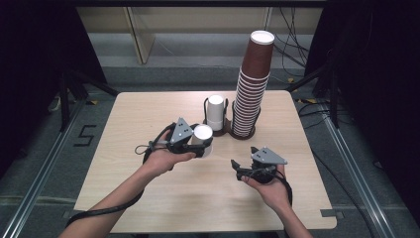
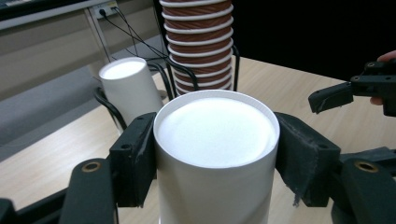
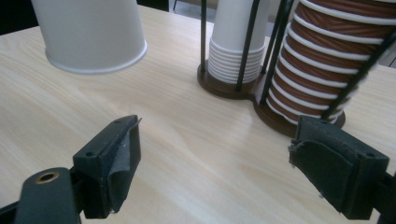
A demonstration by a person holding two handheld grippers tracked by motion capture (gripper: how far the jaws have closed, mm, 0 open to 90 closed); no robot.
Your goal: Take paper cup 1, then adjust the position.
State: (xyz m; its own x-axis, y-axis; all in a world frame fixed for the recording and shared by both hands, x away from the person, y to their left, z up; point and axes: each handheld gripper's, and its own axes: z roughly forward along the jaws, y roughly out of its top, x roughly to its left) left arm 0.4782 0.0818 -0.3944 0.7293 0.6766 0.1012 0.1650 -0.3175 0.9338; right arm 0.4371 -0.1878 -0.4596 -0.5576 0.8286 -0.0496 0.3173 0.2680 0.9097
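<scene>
An upside-down white paper cup (image 1: 203, 135) (image 2: 217, 135) hangs a little above the wooden table (image 1: 138, 119), its mouth facing down. My left gripper (image 1: 202, 145) (image 2: 215, 154) is shut on it, one pad against each side. In the right gripper view the same cup (image 3: 88, 32) hovers at the top left. My right gripper (image 1: 237, 167) (image 3: 215, 154) is to the right of the cup and nearer the front edge, open with nothing between its pads. It also reaches in at the right edge of the left gripper view (image 2: 336, 95).
Behind the cup stands a dark wire holder (image 1: 242, 135) (image 3: 224, 88). It carries a short stack of white cups (image 1: 215, 113) (image 2: 130, 86) (image 3: 236, 42) and a tall stack of brown cups (image 1: 252, 84) (image 2: 201, 42) (image 3: 322, 60). Bare tabletop lies at the front and left.
</scene>
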